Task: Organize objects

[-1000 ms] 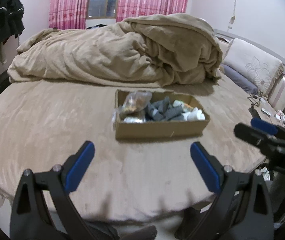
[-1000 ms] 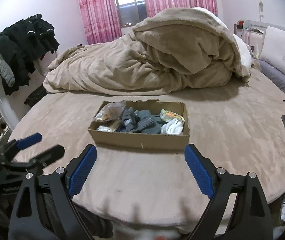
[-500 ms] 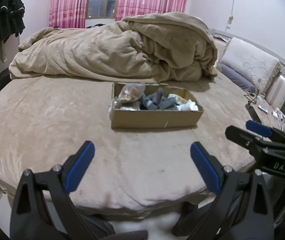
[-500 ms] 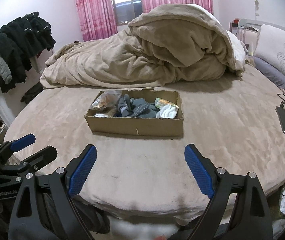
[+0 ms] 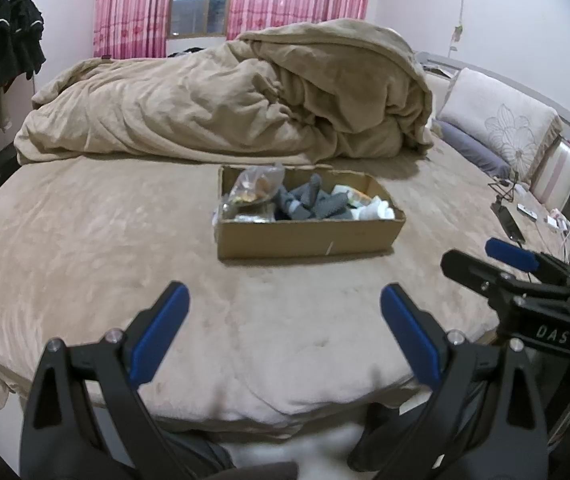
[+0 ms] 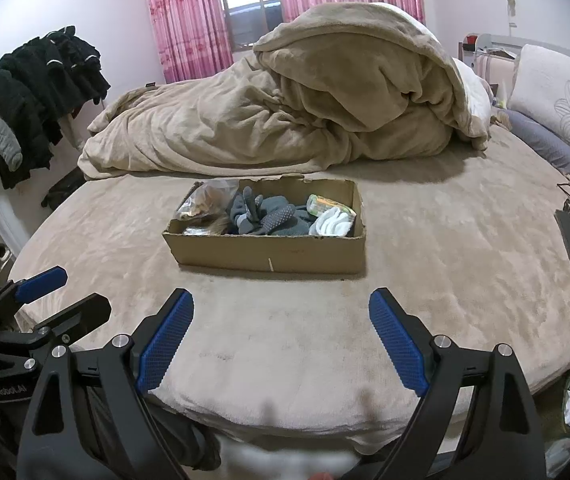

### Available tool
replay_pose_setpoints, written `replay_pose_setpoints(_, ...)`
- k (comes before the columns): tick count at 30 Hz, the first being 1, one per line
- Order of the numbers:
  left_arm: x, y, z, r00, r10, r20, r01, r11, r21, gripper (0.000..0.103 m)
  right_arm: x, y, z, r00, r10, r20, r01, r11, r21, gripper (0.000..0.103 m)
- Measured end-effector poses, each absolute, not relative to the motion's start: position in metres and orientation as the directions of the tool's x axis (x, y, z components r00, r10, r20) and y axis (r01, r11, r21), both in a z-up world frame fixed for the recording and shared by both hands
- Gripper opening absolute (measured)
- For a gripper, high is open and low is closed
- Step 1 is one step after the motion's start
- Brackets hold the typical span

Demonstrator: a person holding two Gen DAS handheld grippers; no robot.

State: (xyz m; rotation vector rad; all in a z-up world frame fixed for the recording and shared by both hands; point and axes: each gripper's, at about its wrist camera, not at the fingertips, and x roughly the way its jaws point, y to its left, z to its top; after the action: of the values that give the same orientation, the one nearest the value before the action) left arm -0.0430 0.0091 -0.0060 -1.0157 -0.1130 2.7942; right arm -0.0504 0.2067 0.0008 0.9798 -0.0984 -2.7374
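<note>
Shallow brown cardboard box (image 6: 269, 254) of grey gloves (image 6: 269, 216), mid-bed (image 6: 425, 280). Left tongs (image 5: 285, 334), right tongs (image 6: 281, 338): both spread, empty, short of it. Advise a descent from above onto one item only.

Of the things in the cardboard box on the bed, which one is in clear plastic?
The clear plastic bag at the left end of the cardboard box. The grey gloves in the middle and the white bundle at the right end are cloth.
</note>
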Motion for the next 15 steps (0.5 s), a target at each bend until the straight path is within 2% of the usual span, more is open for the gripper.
replay_pose_setpoints(15, -0.0456, 0.0076, -0.0052, -0.755, 0.182, -0.63, -0.131, -0.983, -0.127, 0.098, -0.0558, 0.2086, 0.0023, -0.742, -0.252, -0.621, 0.196, -0.968, 0.158, 0.092)
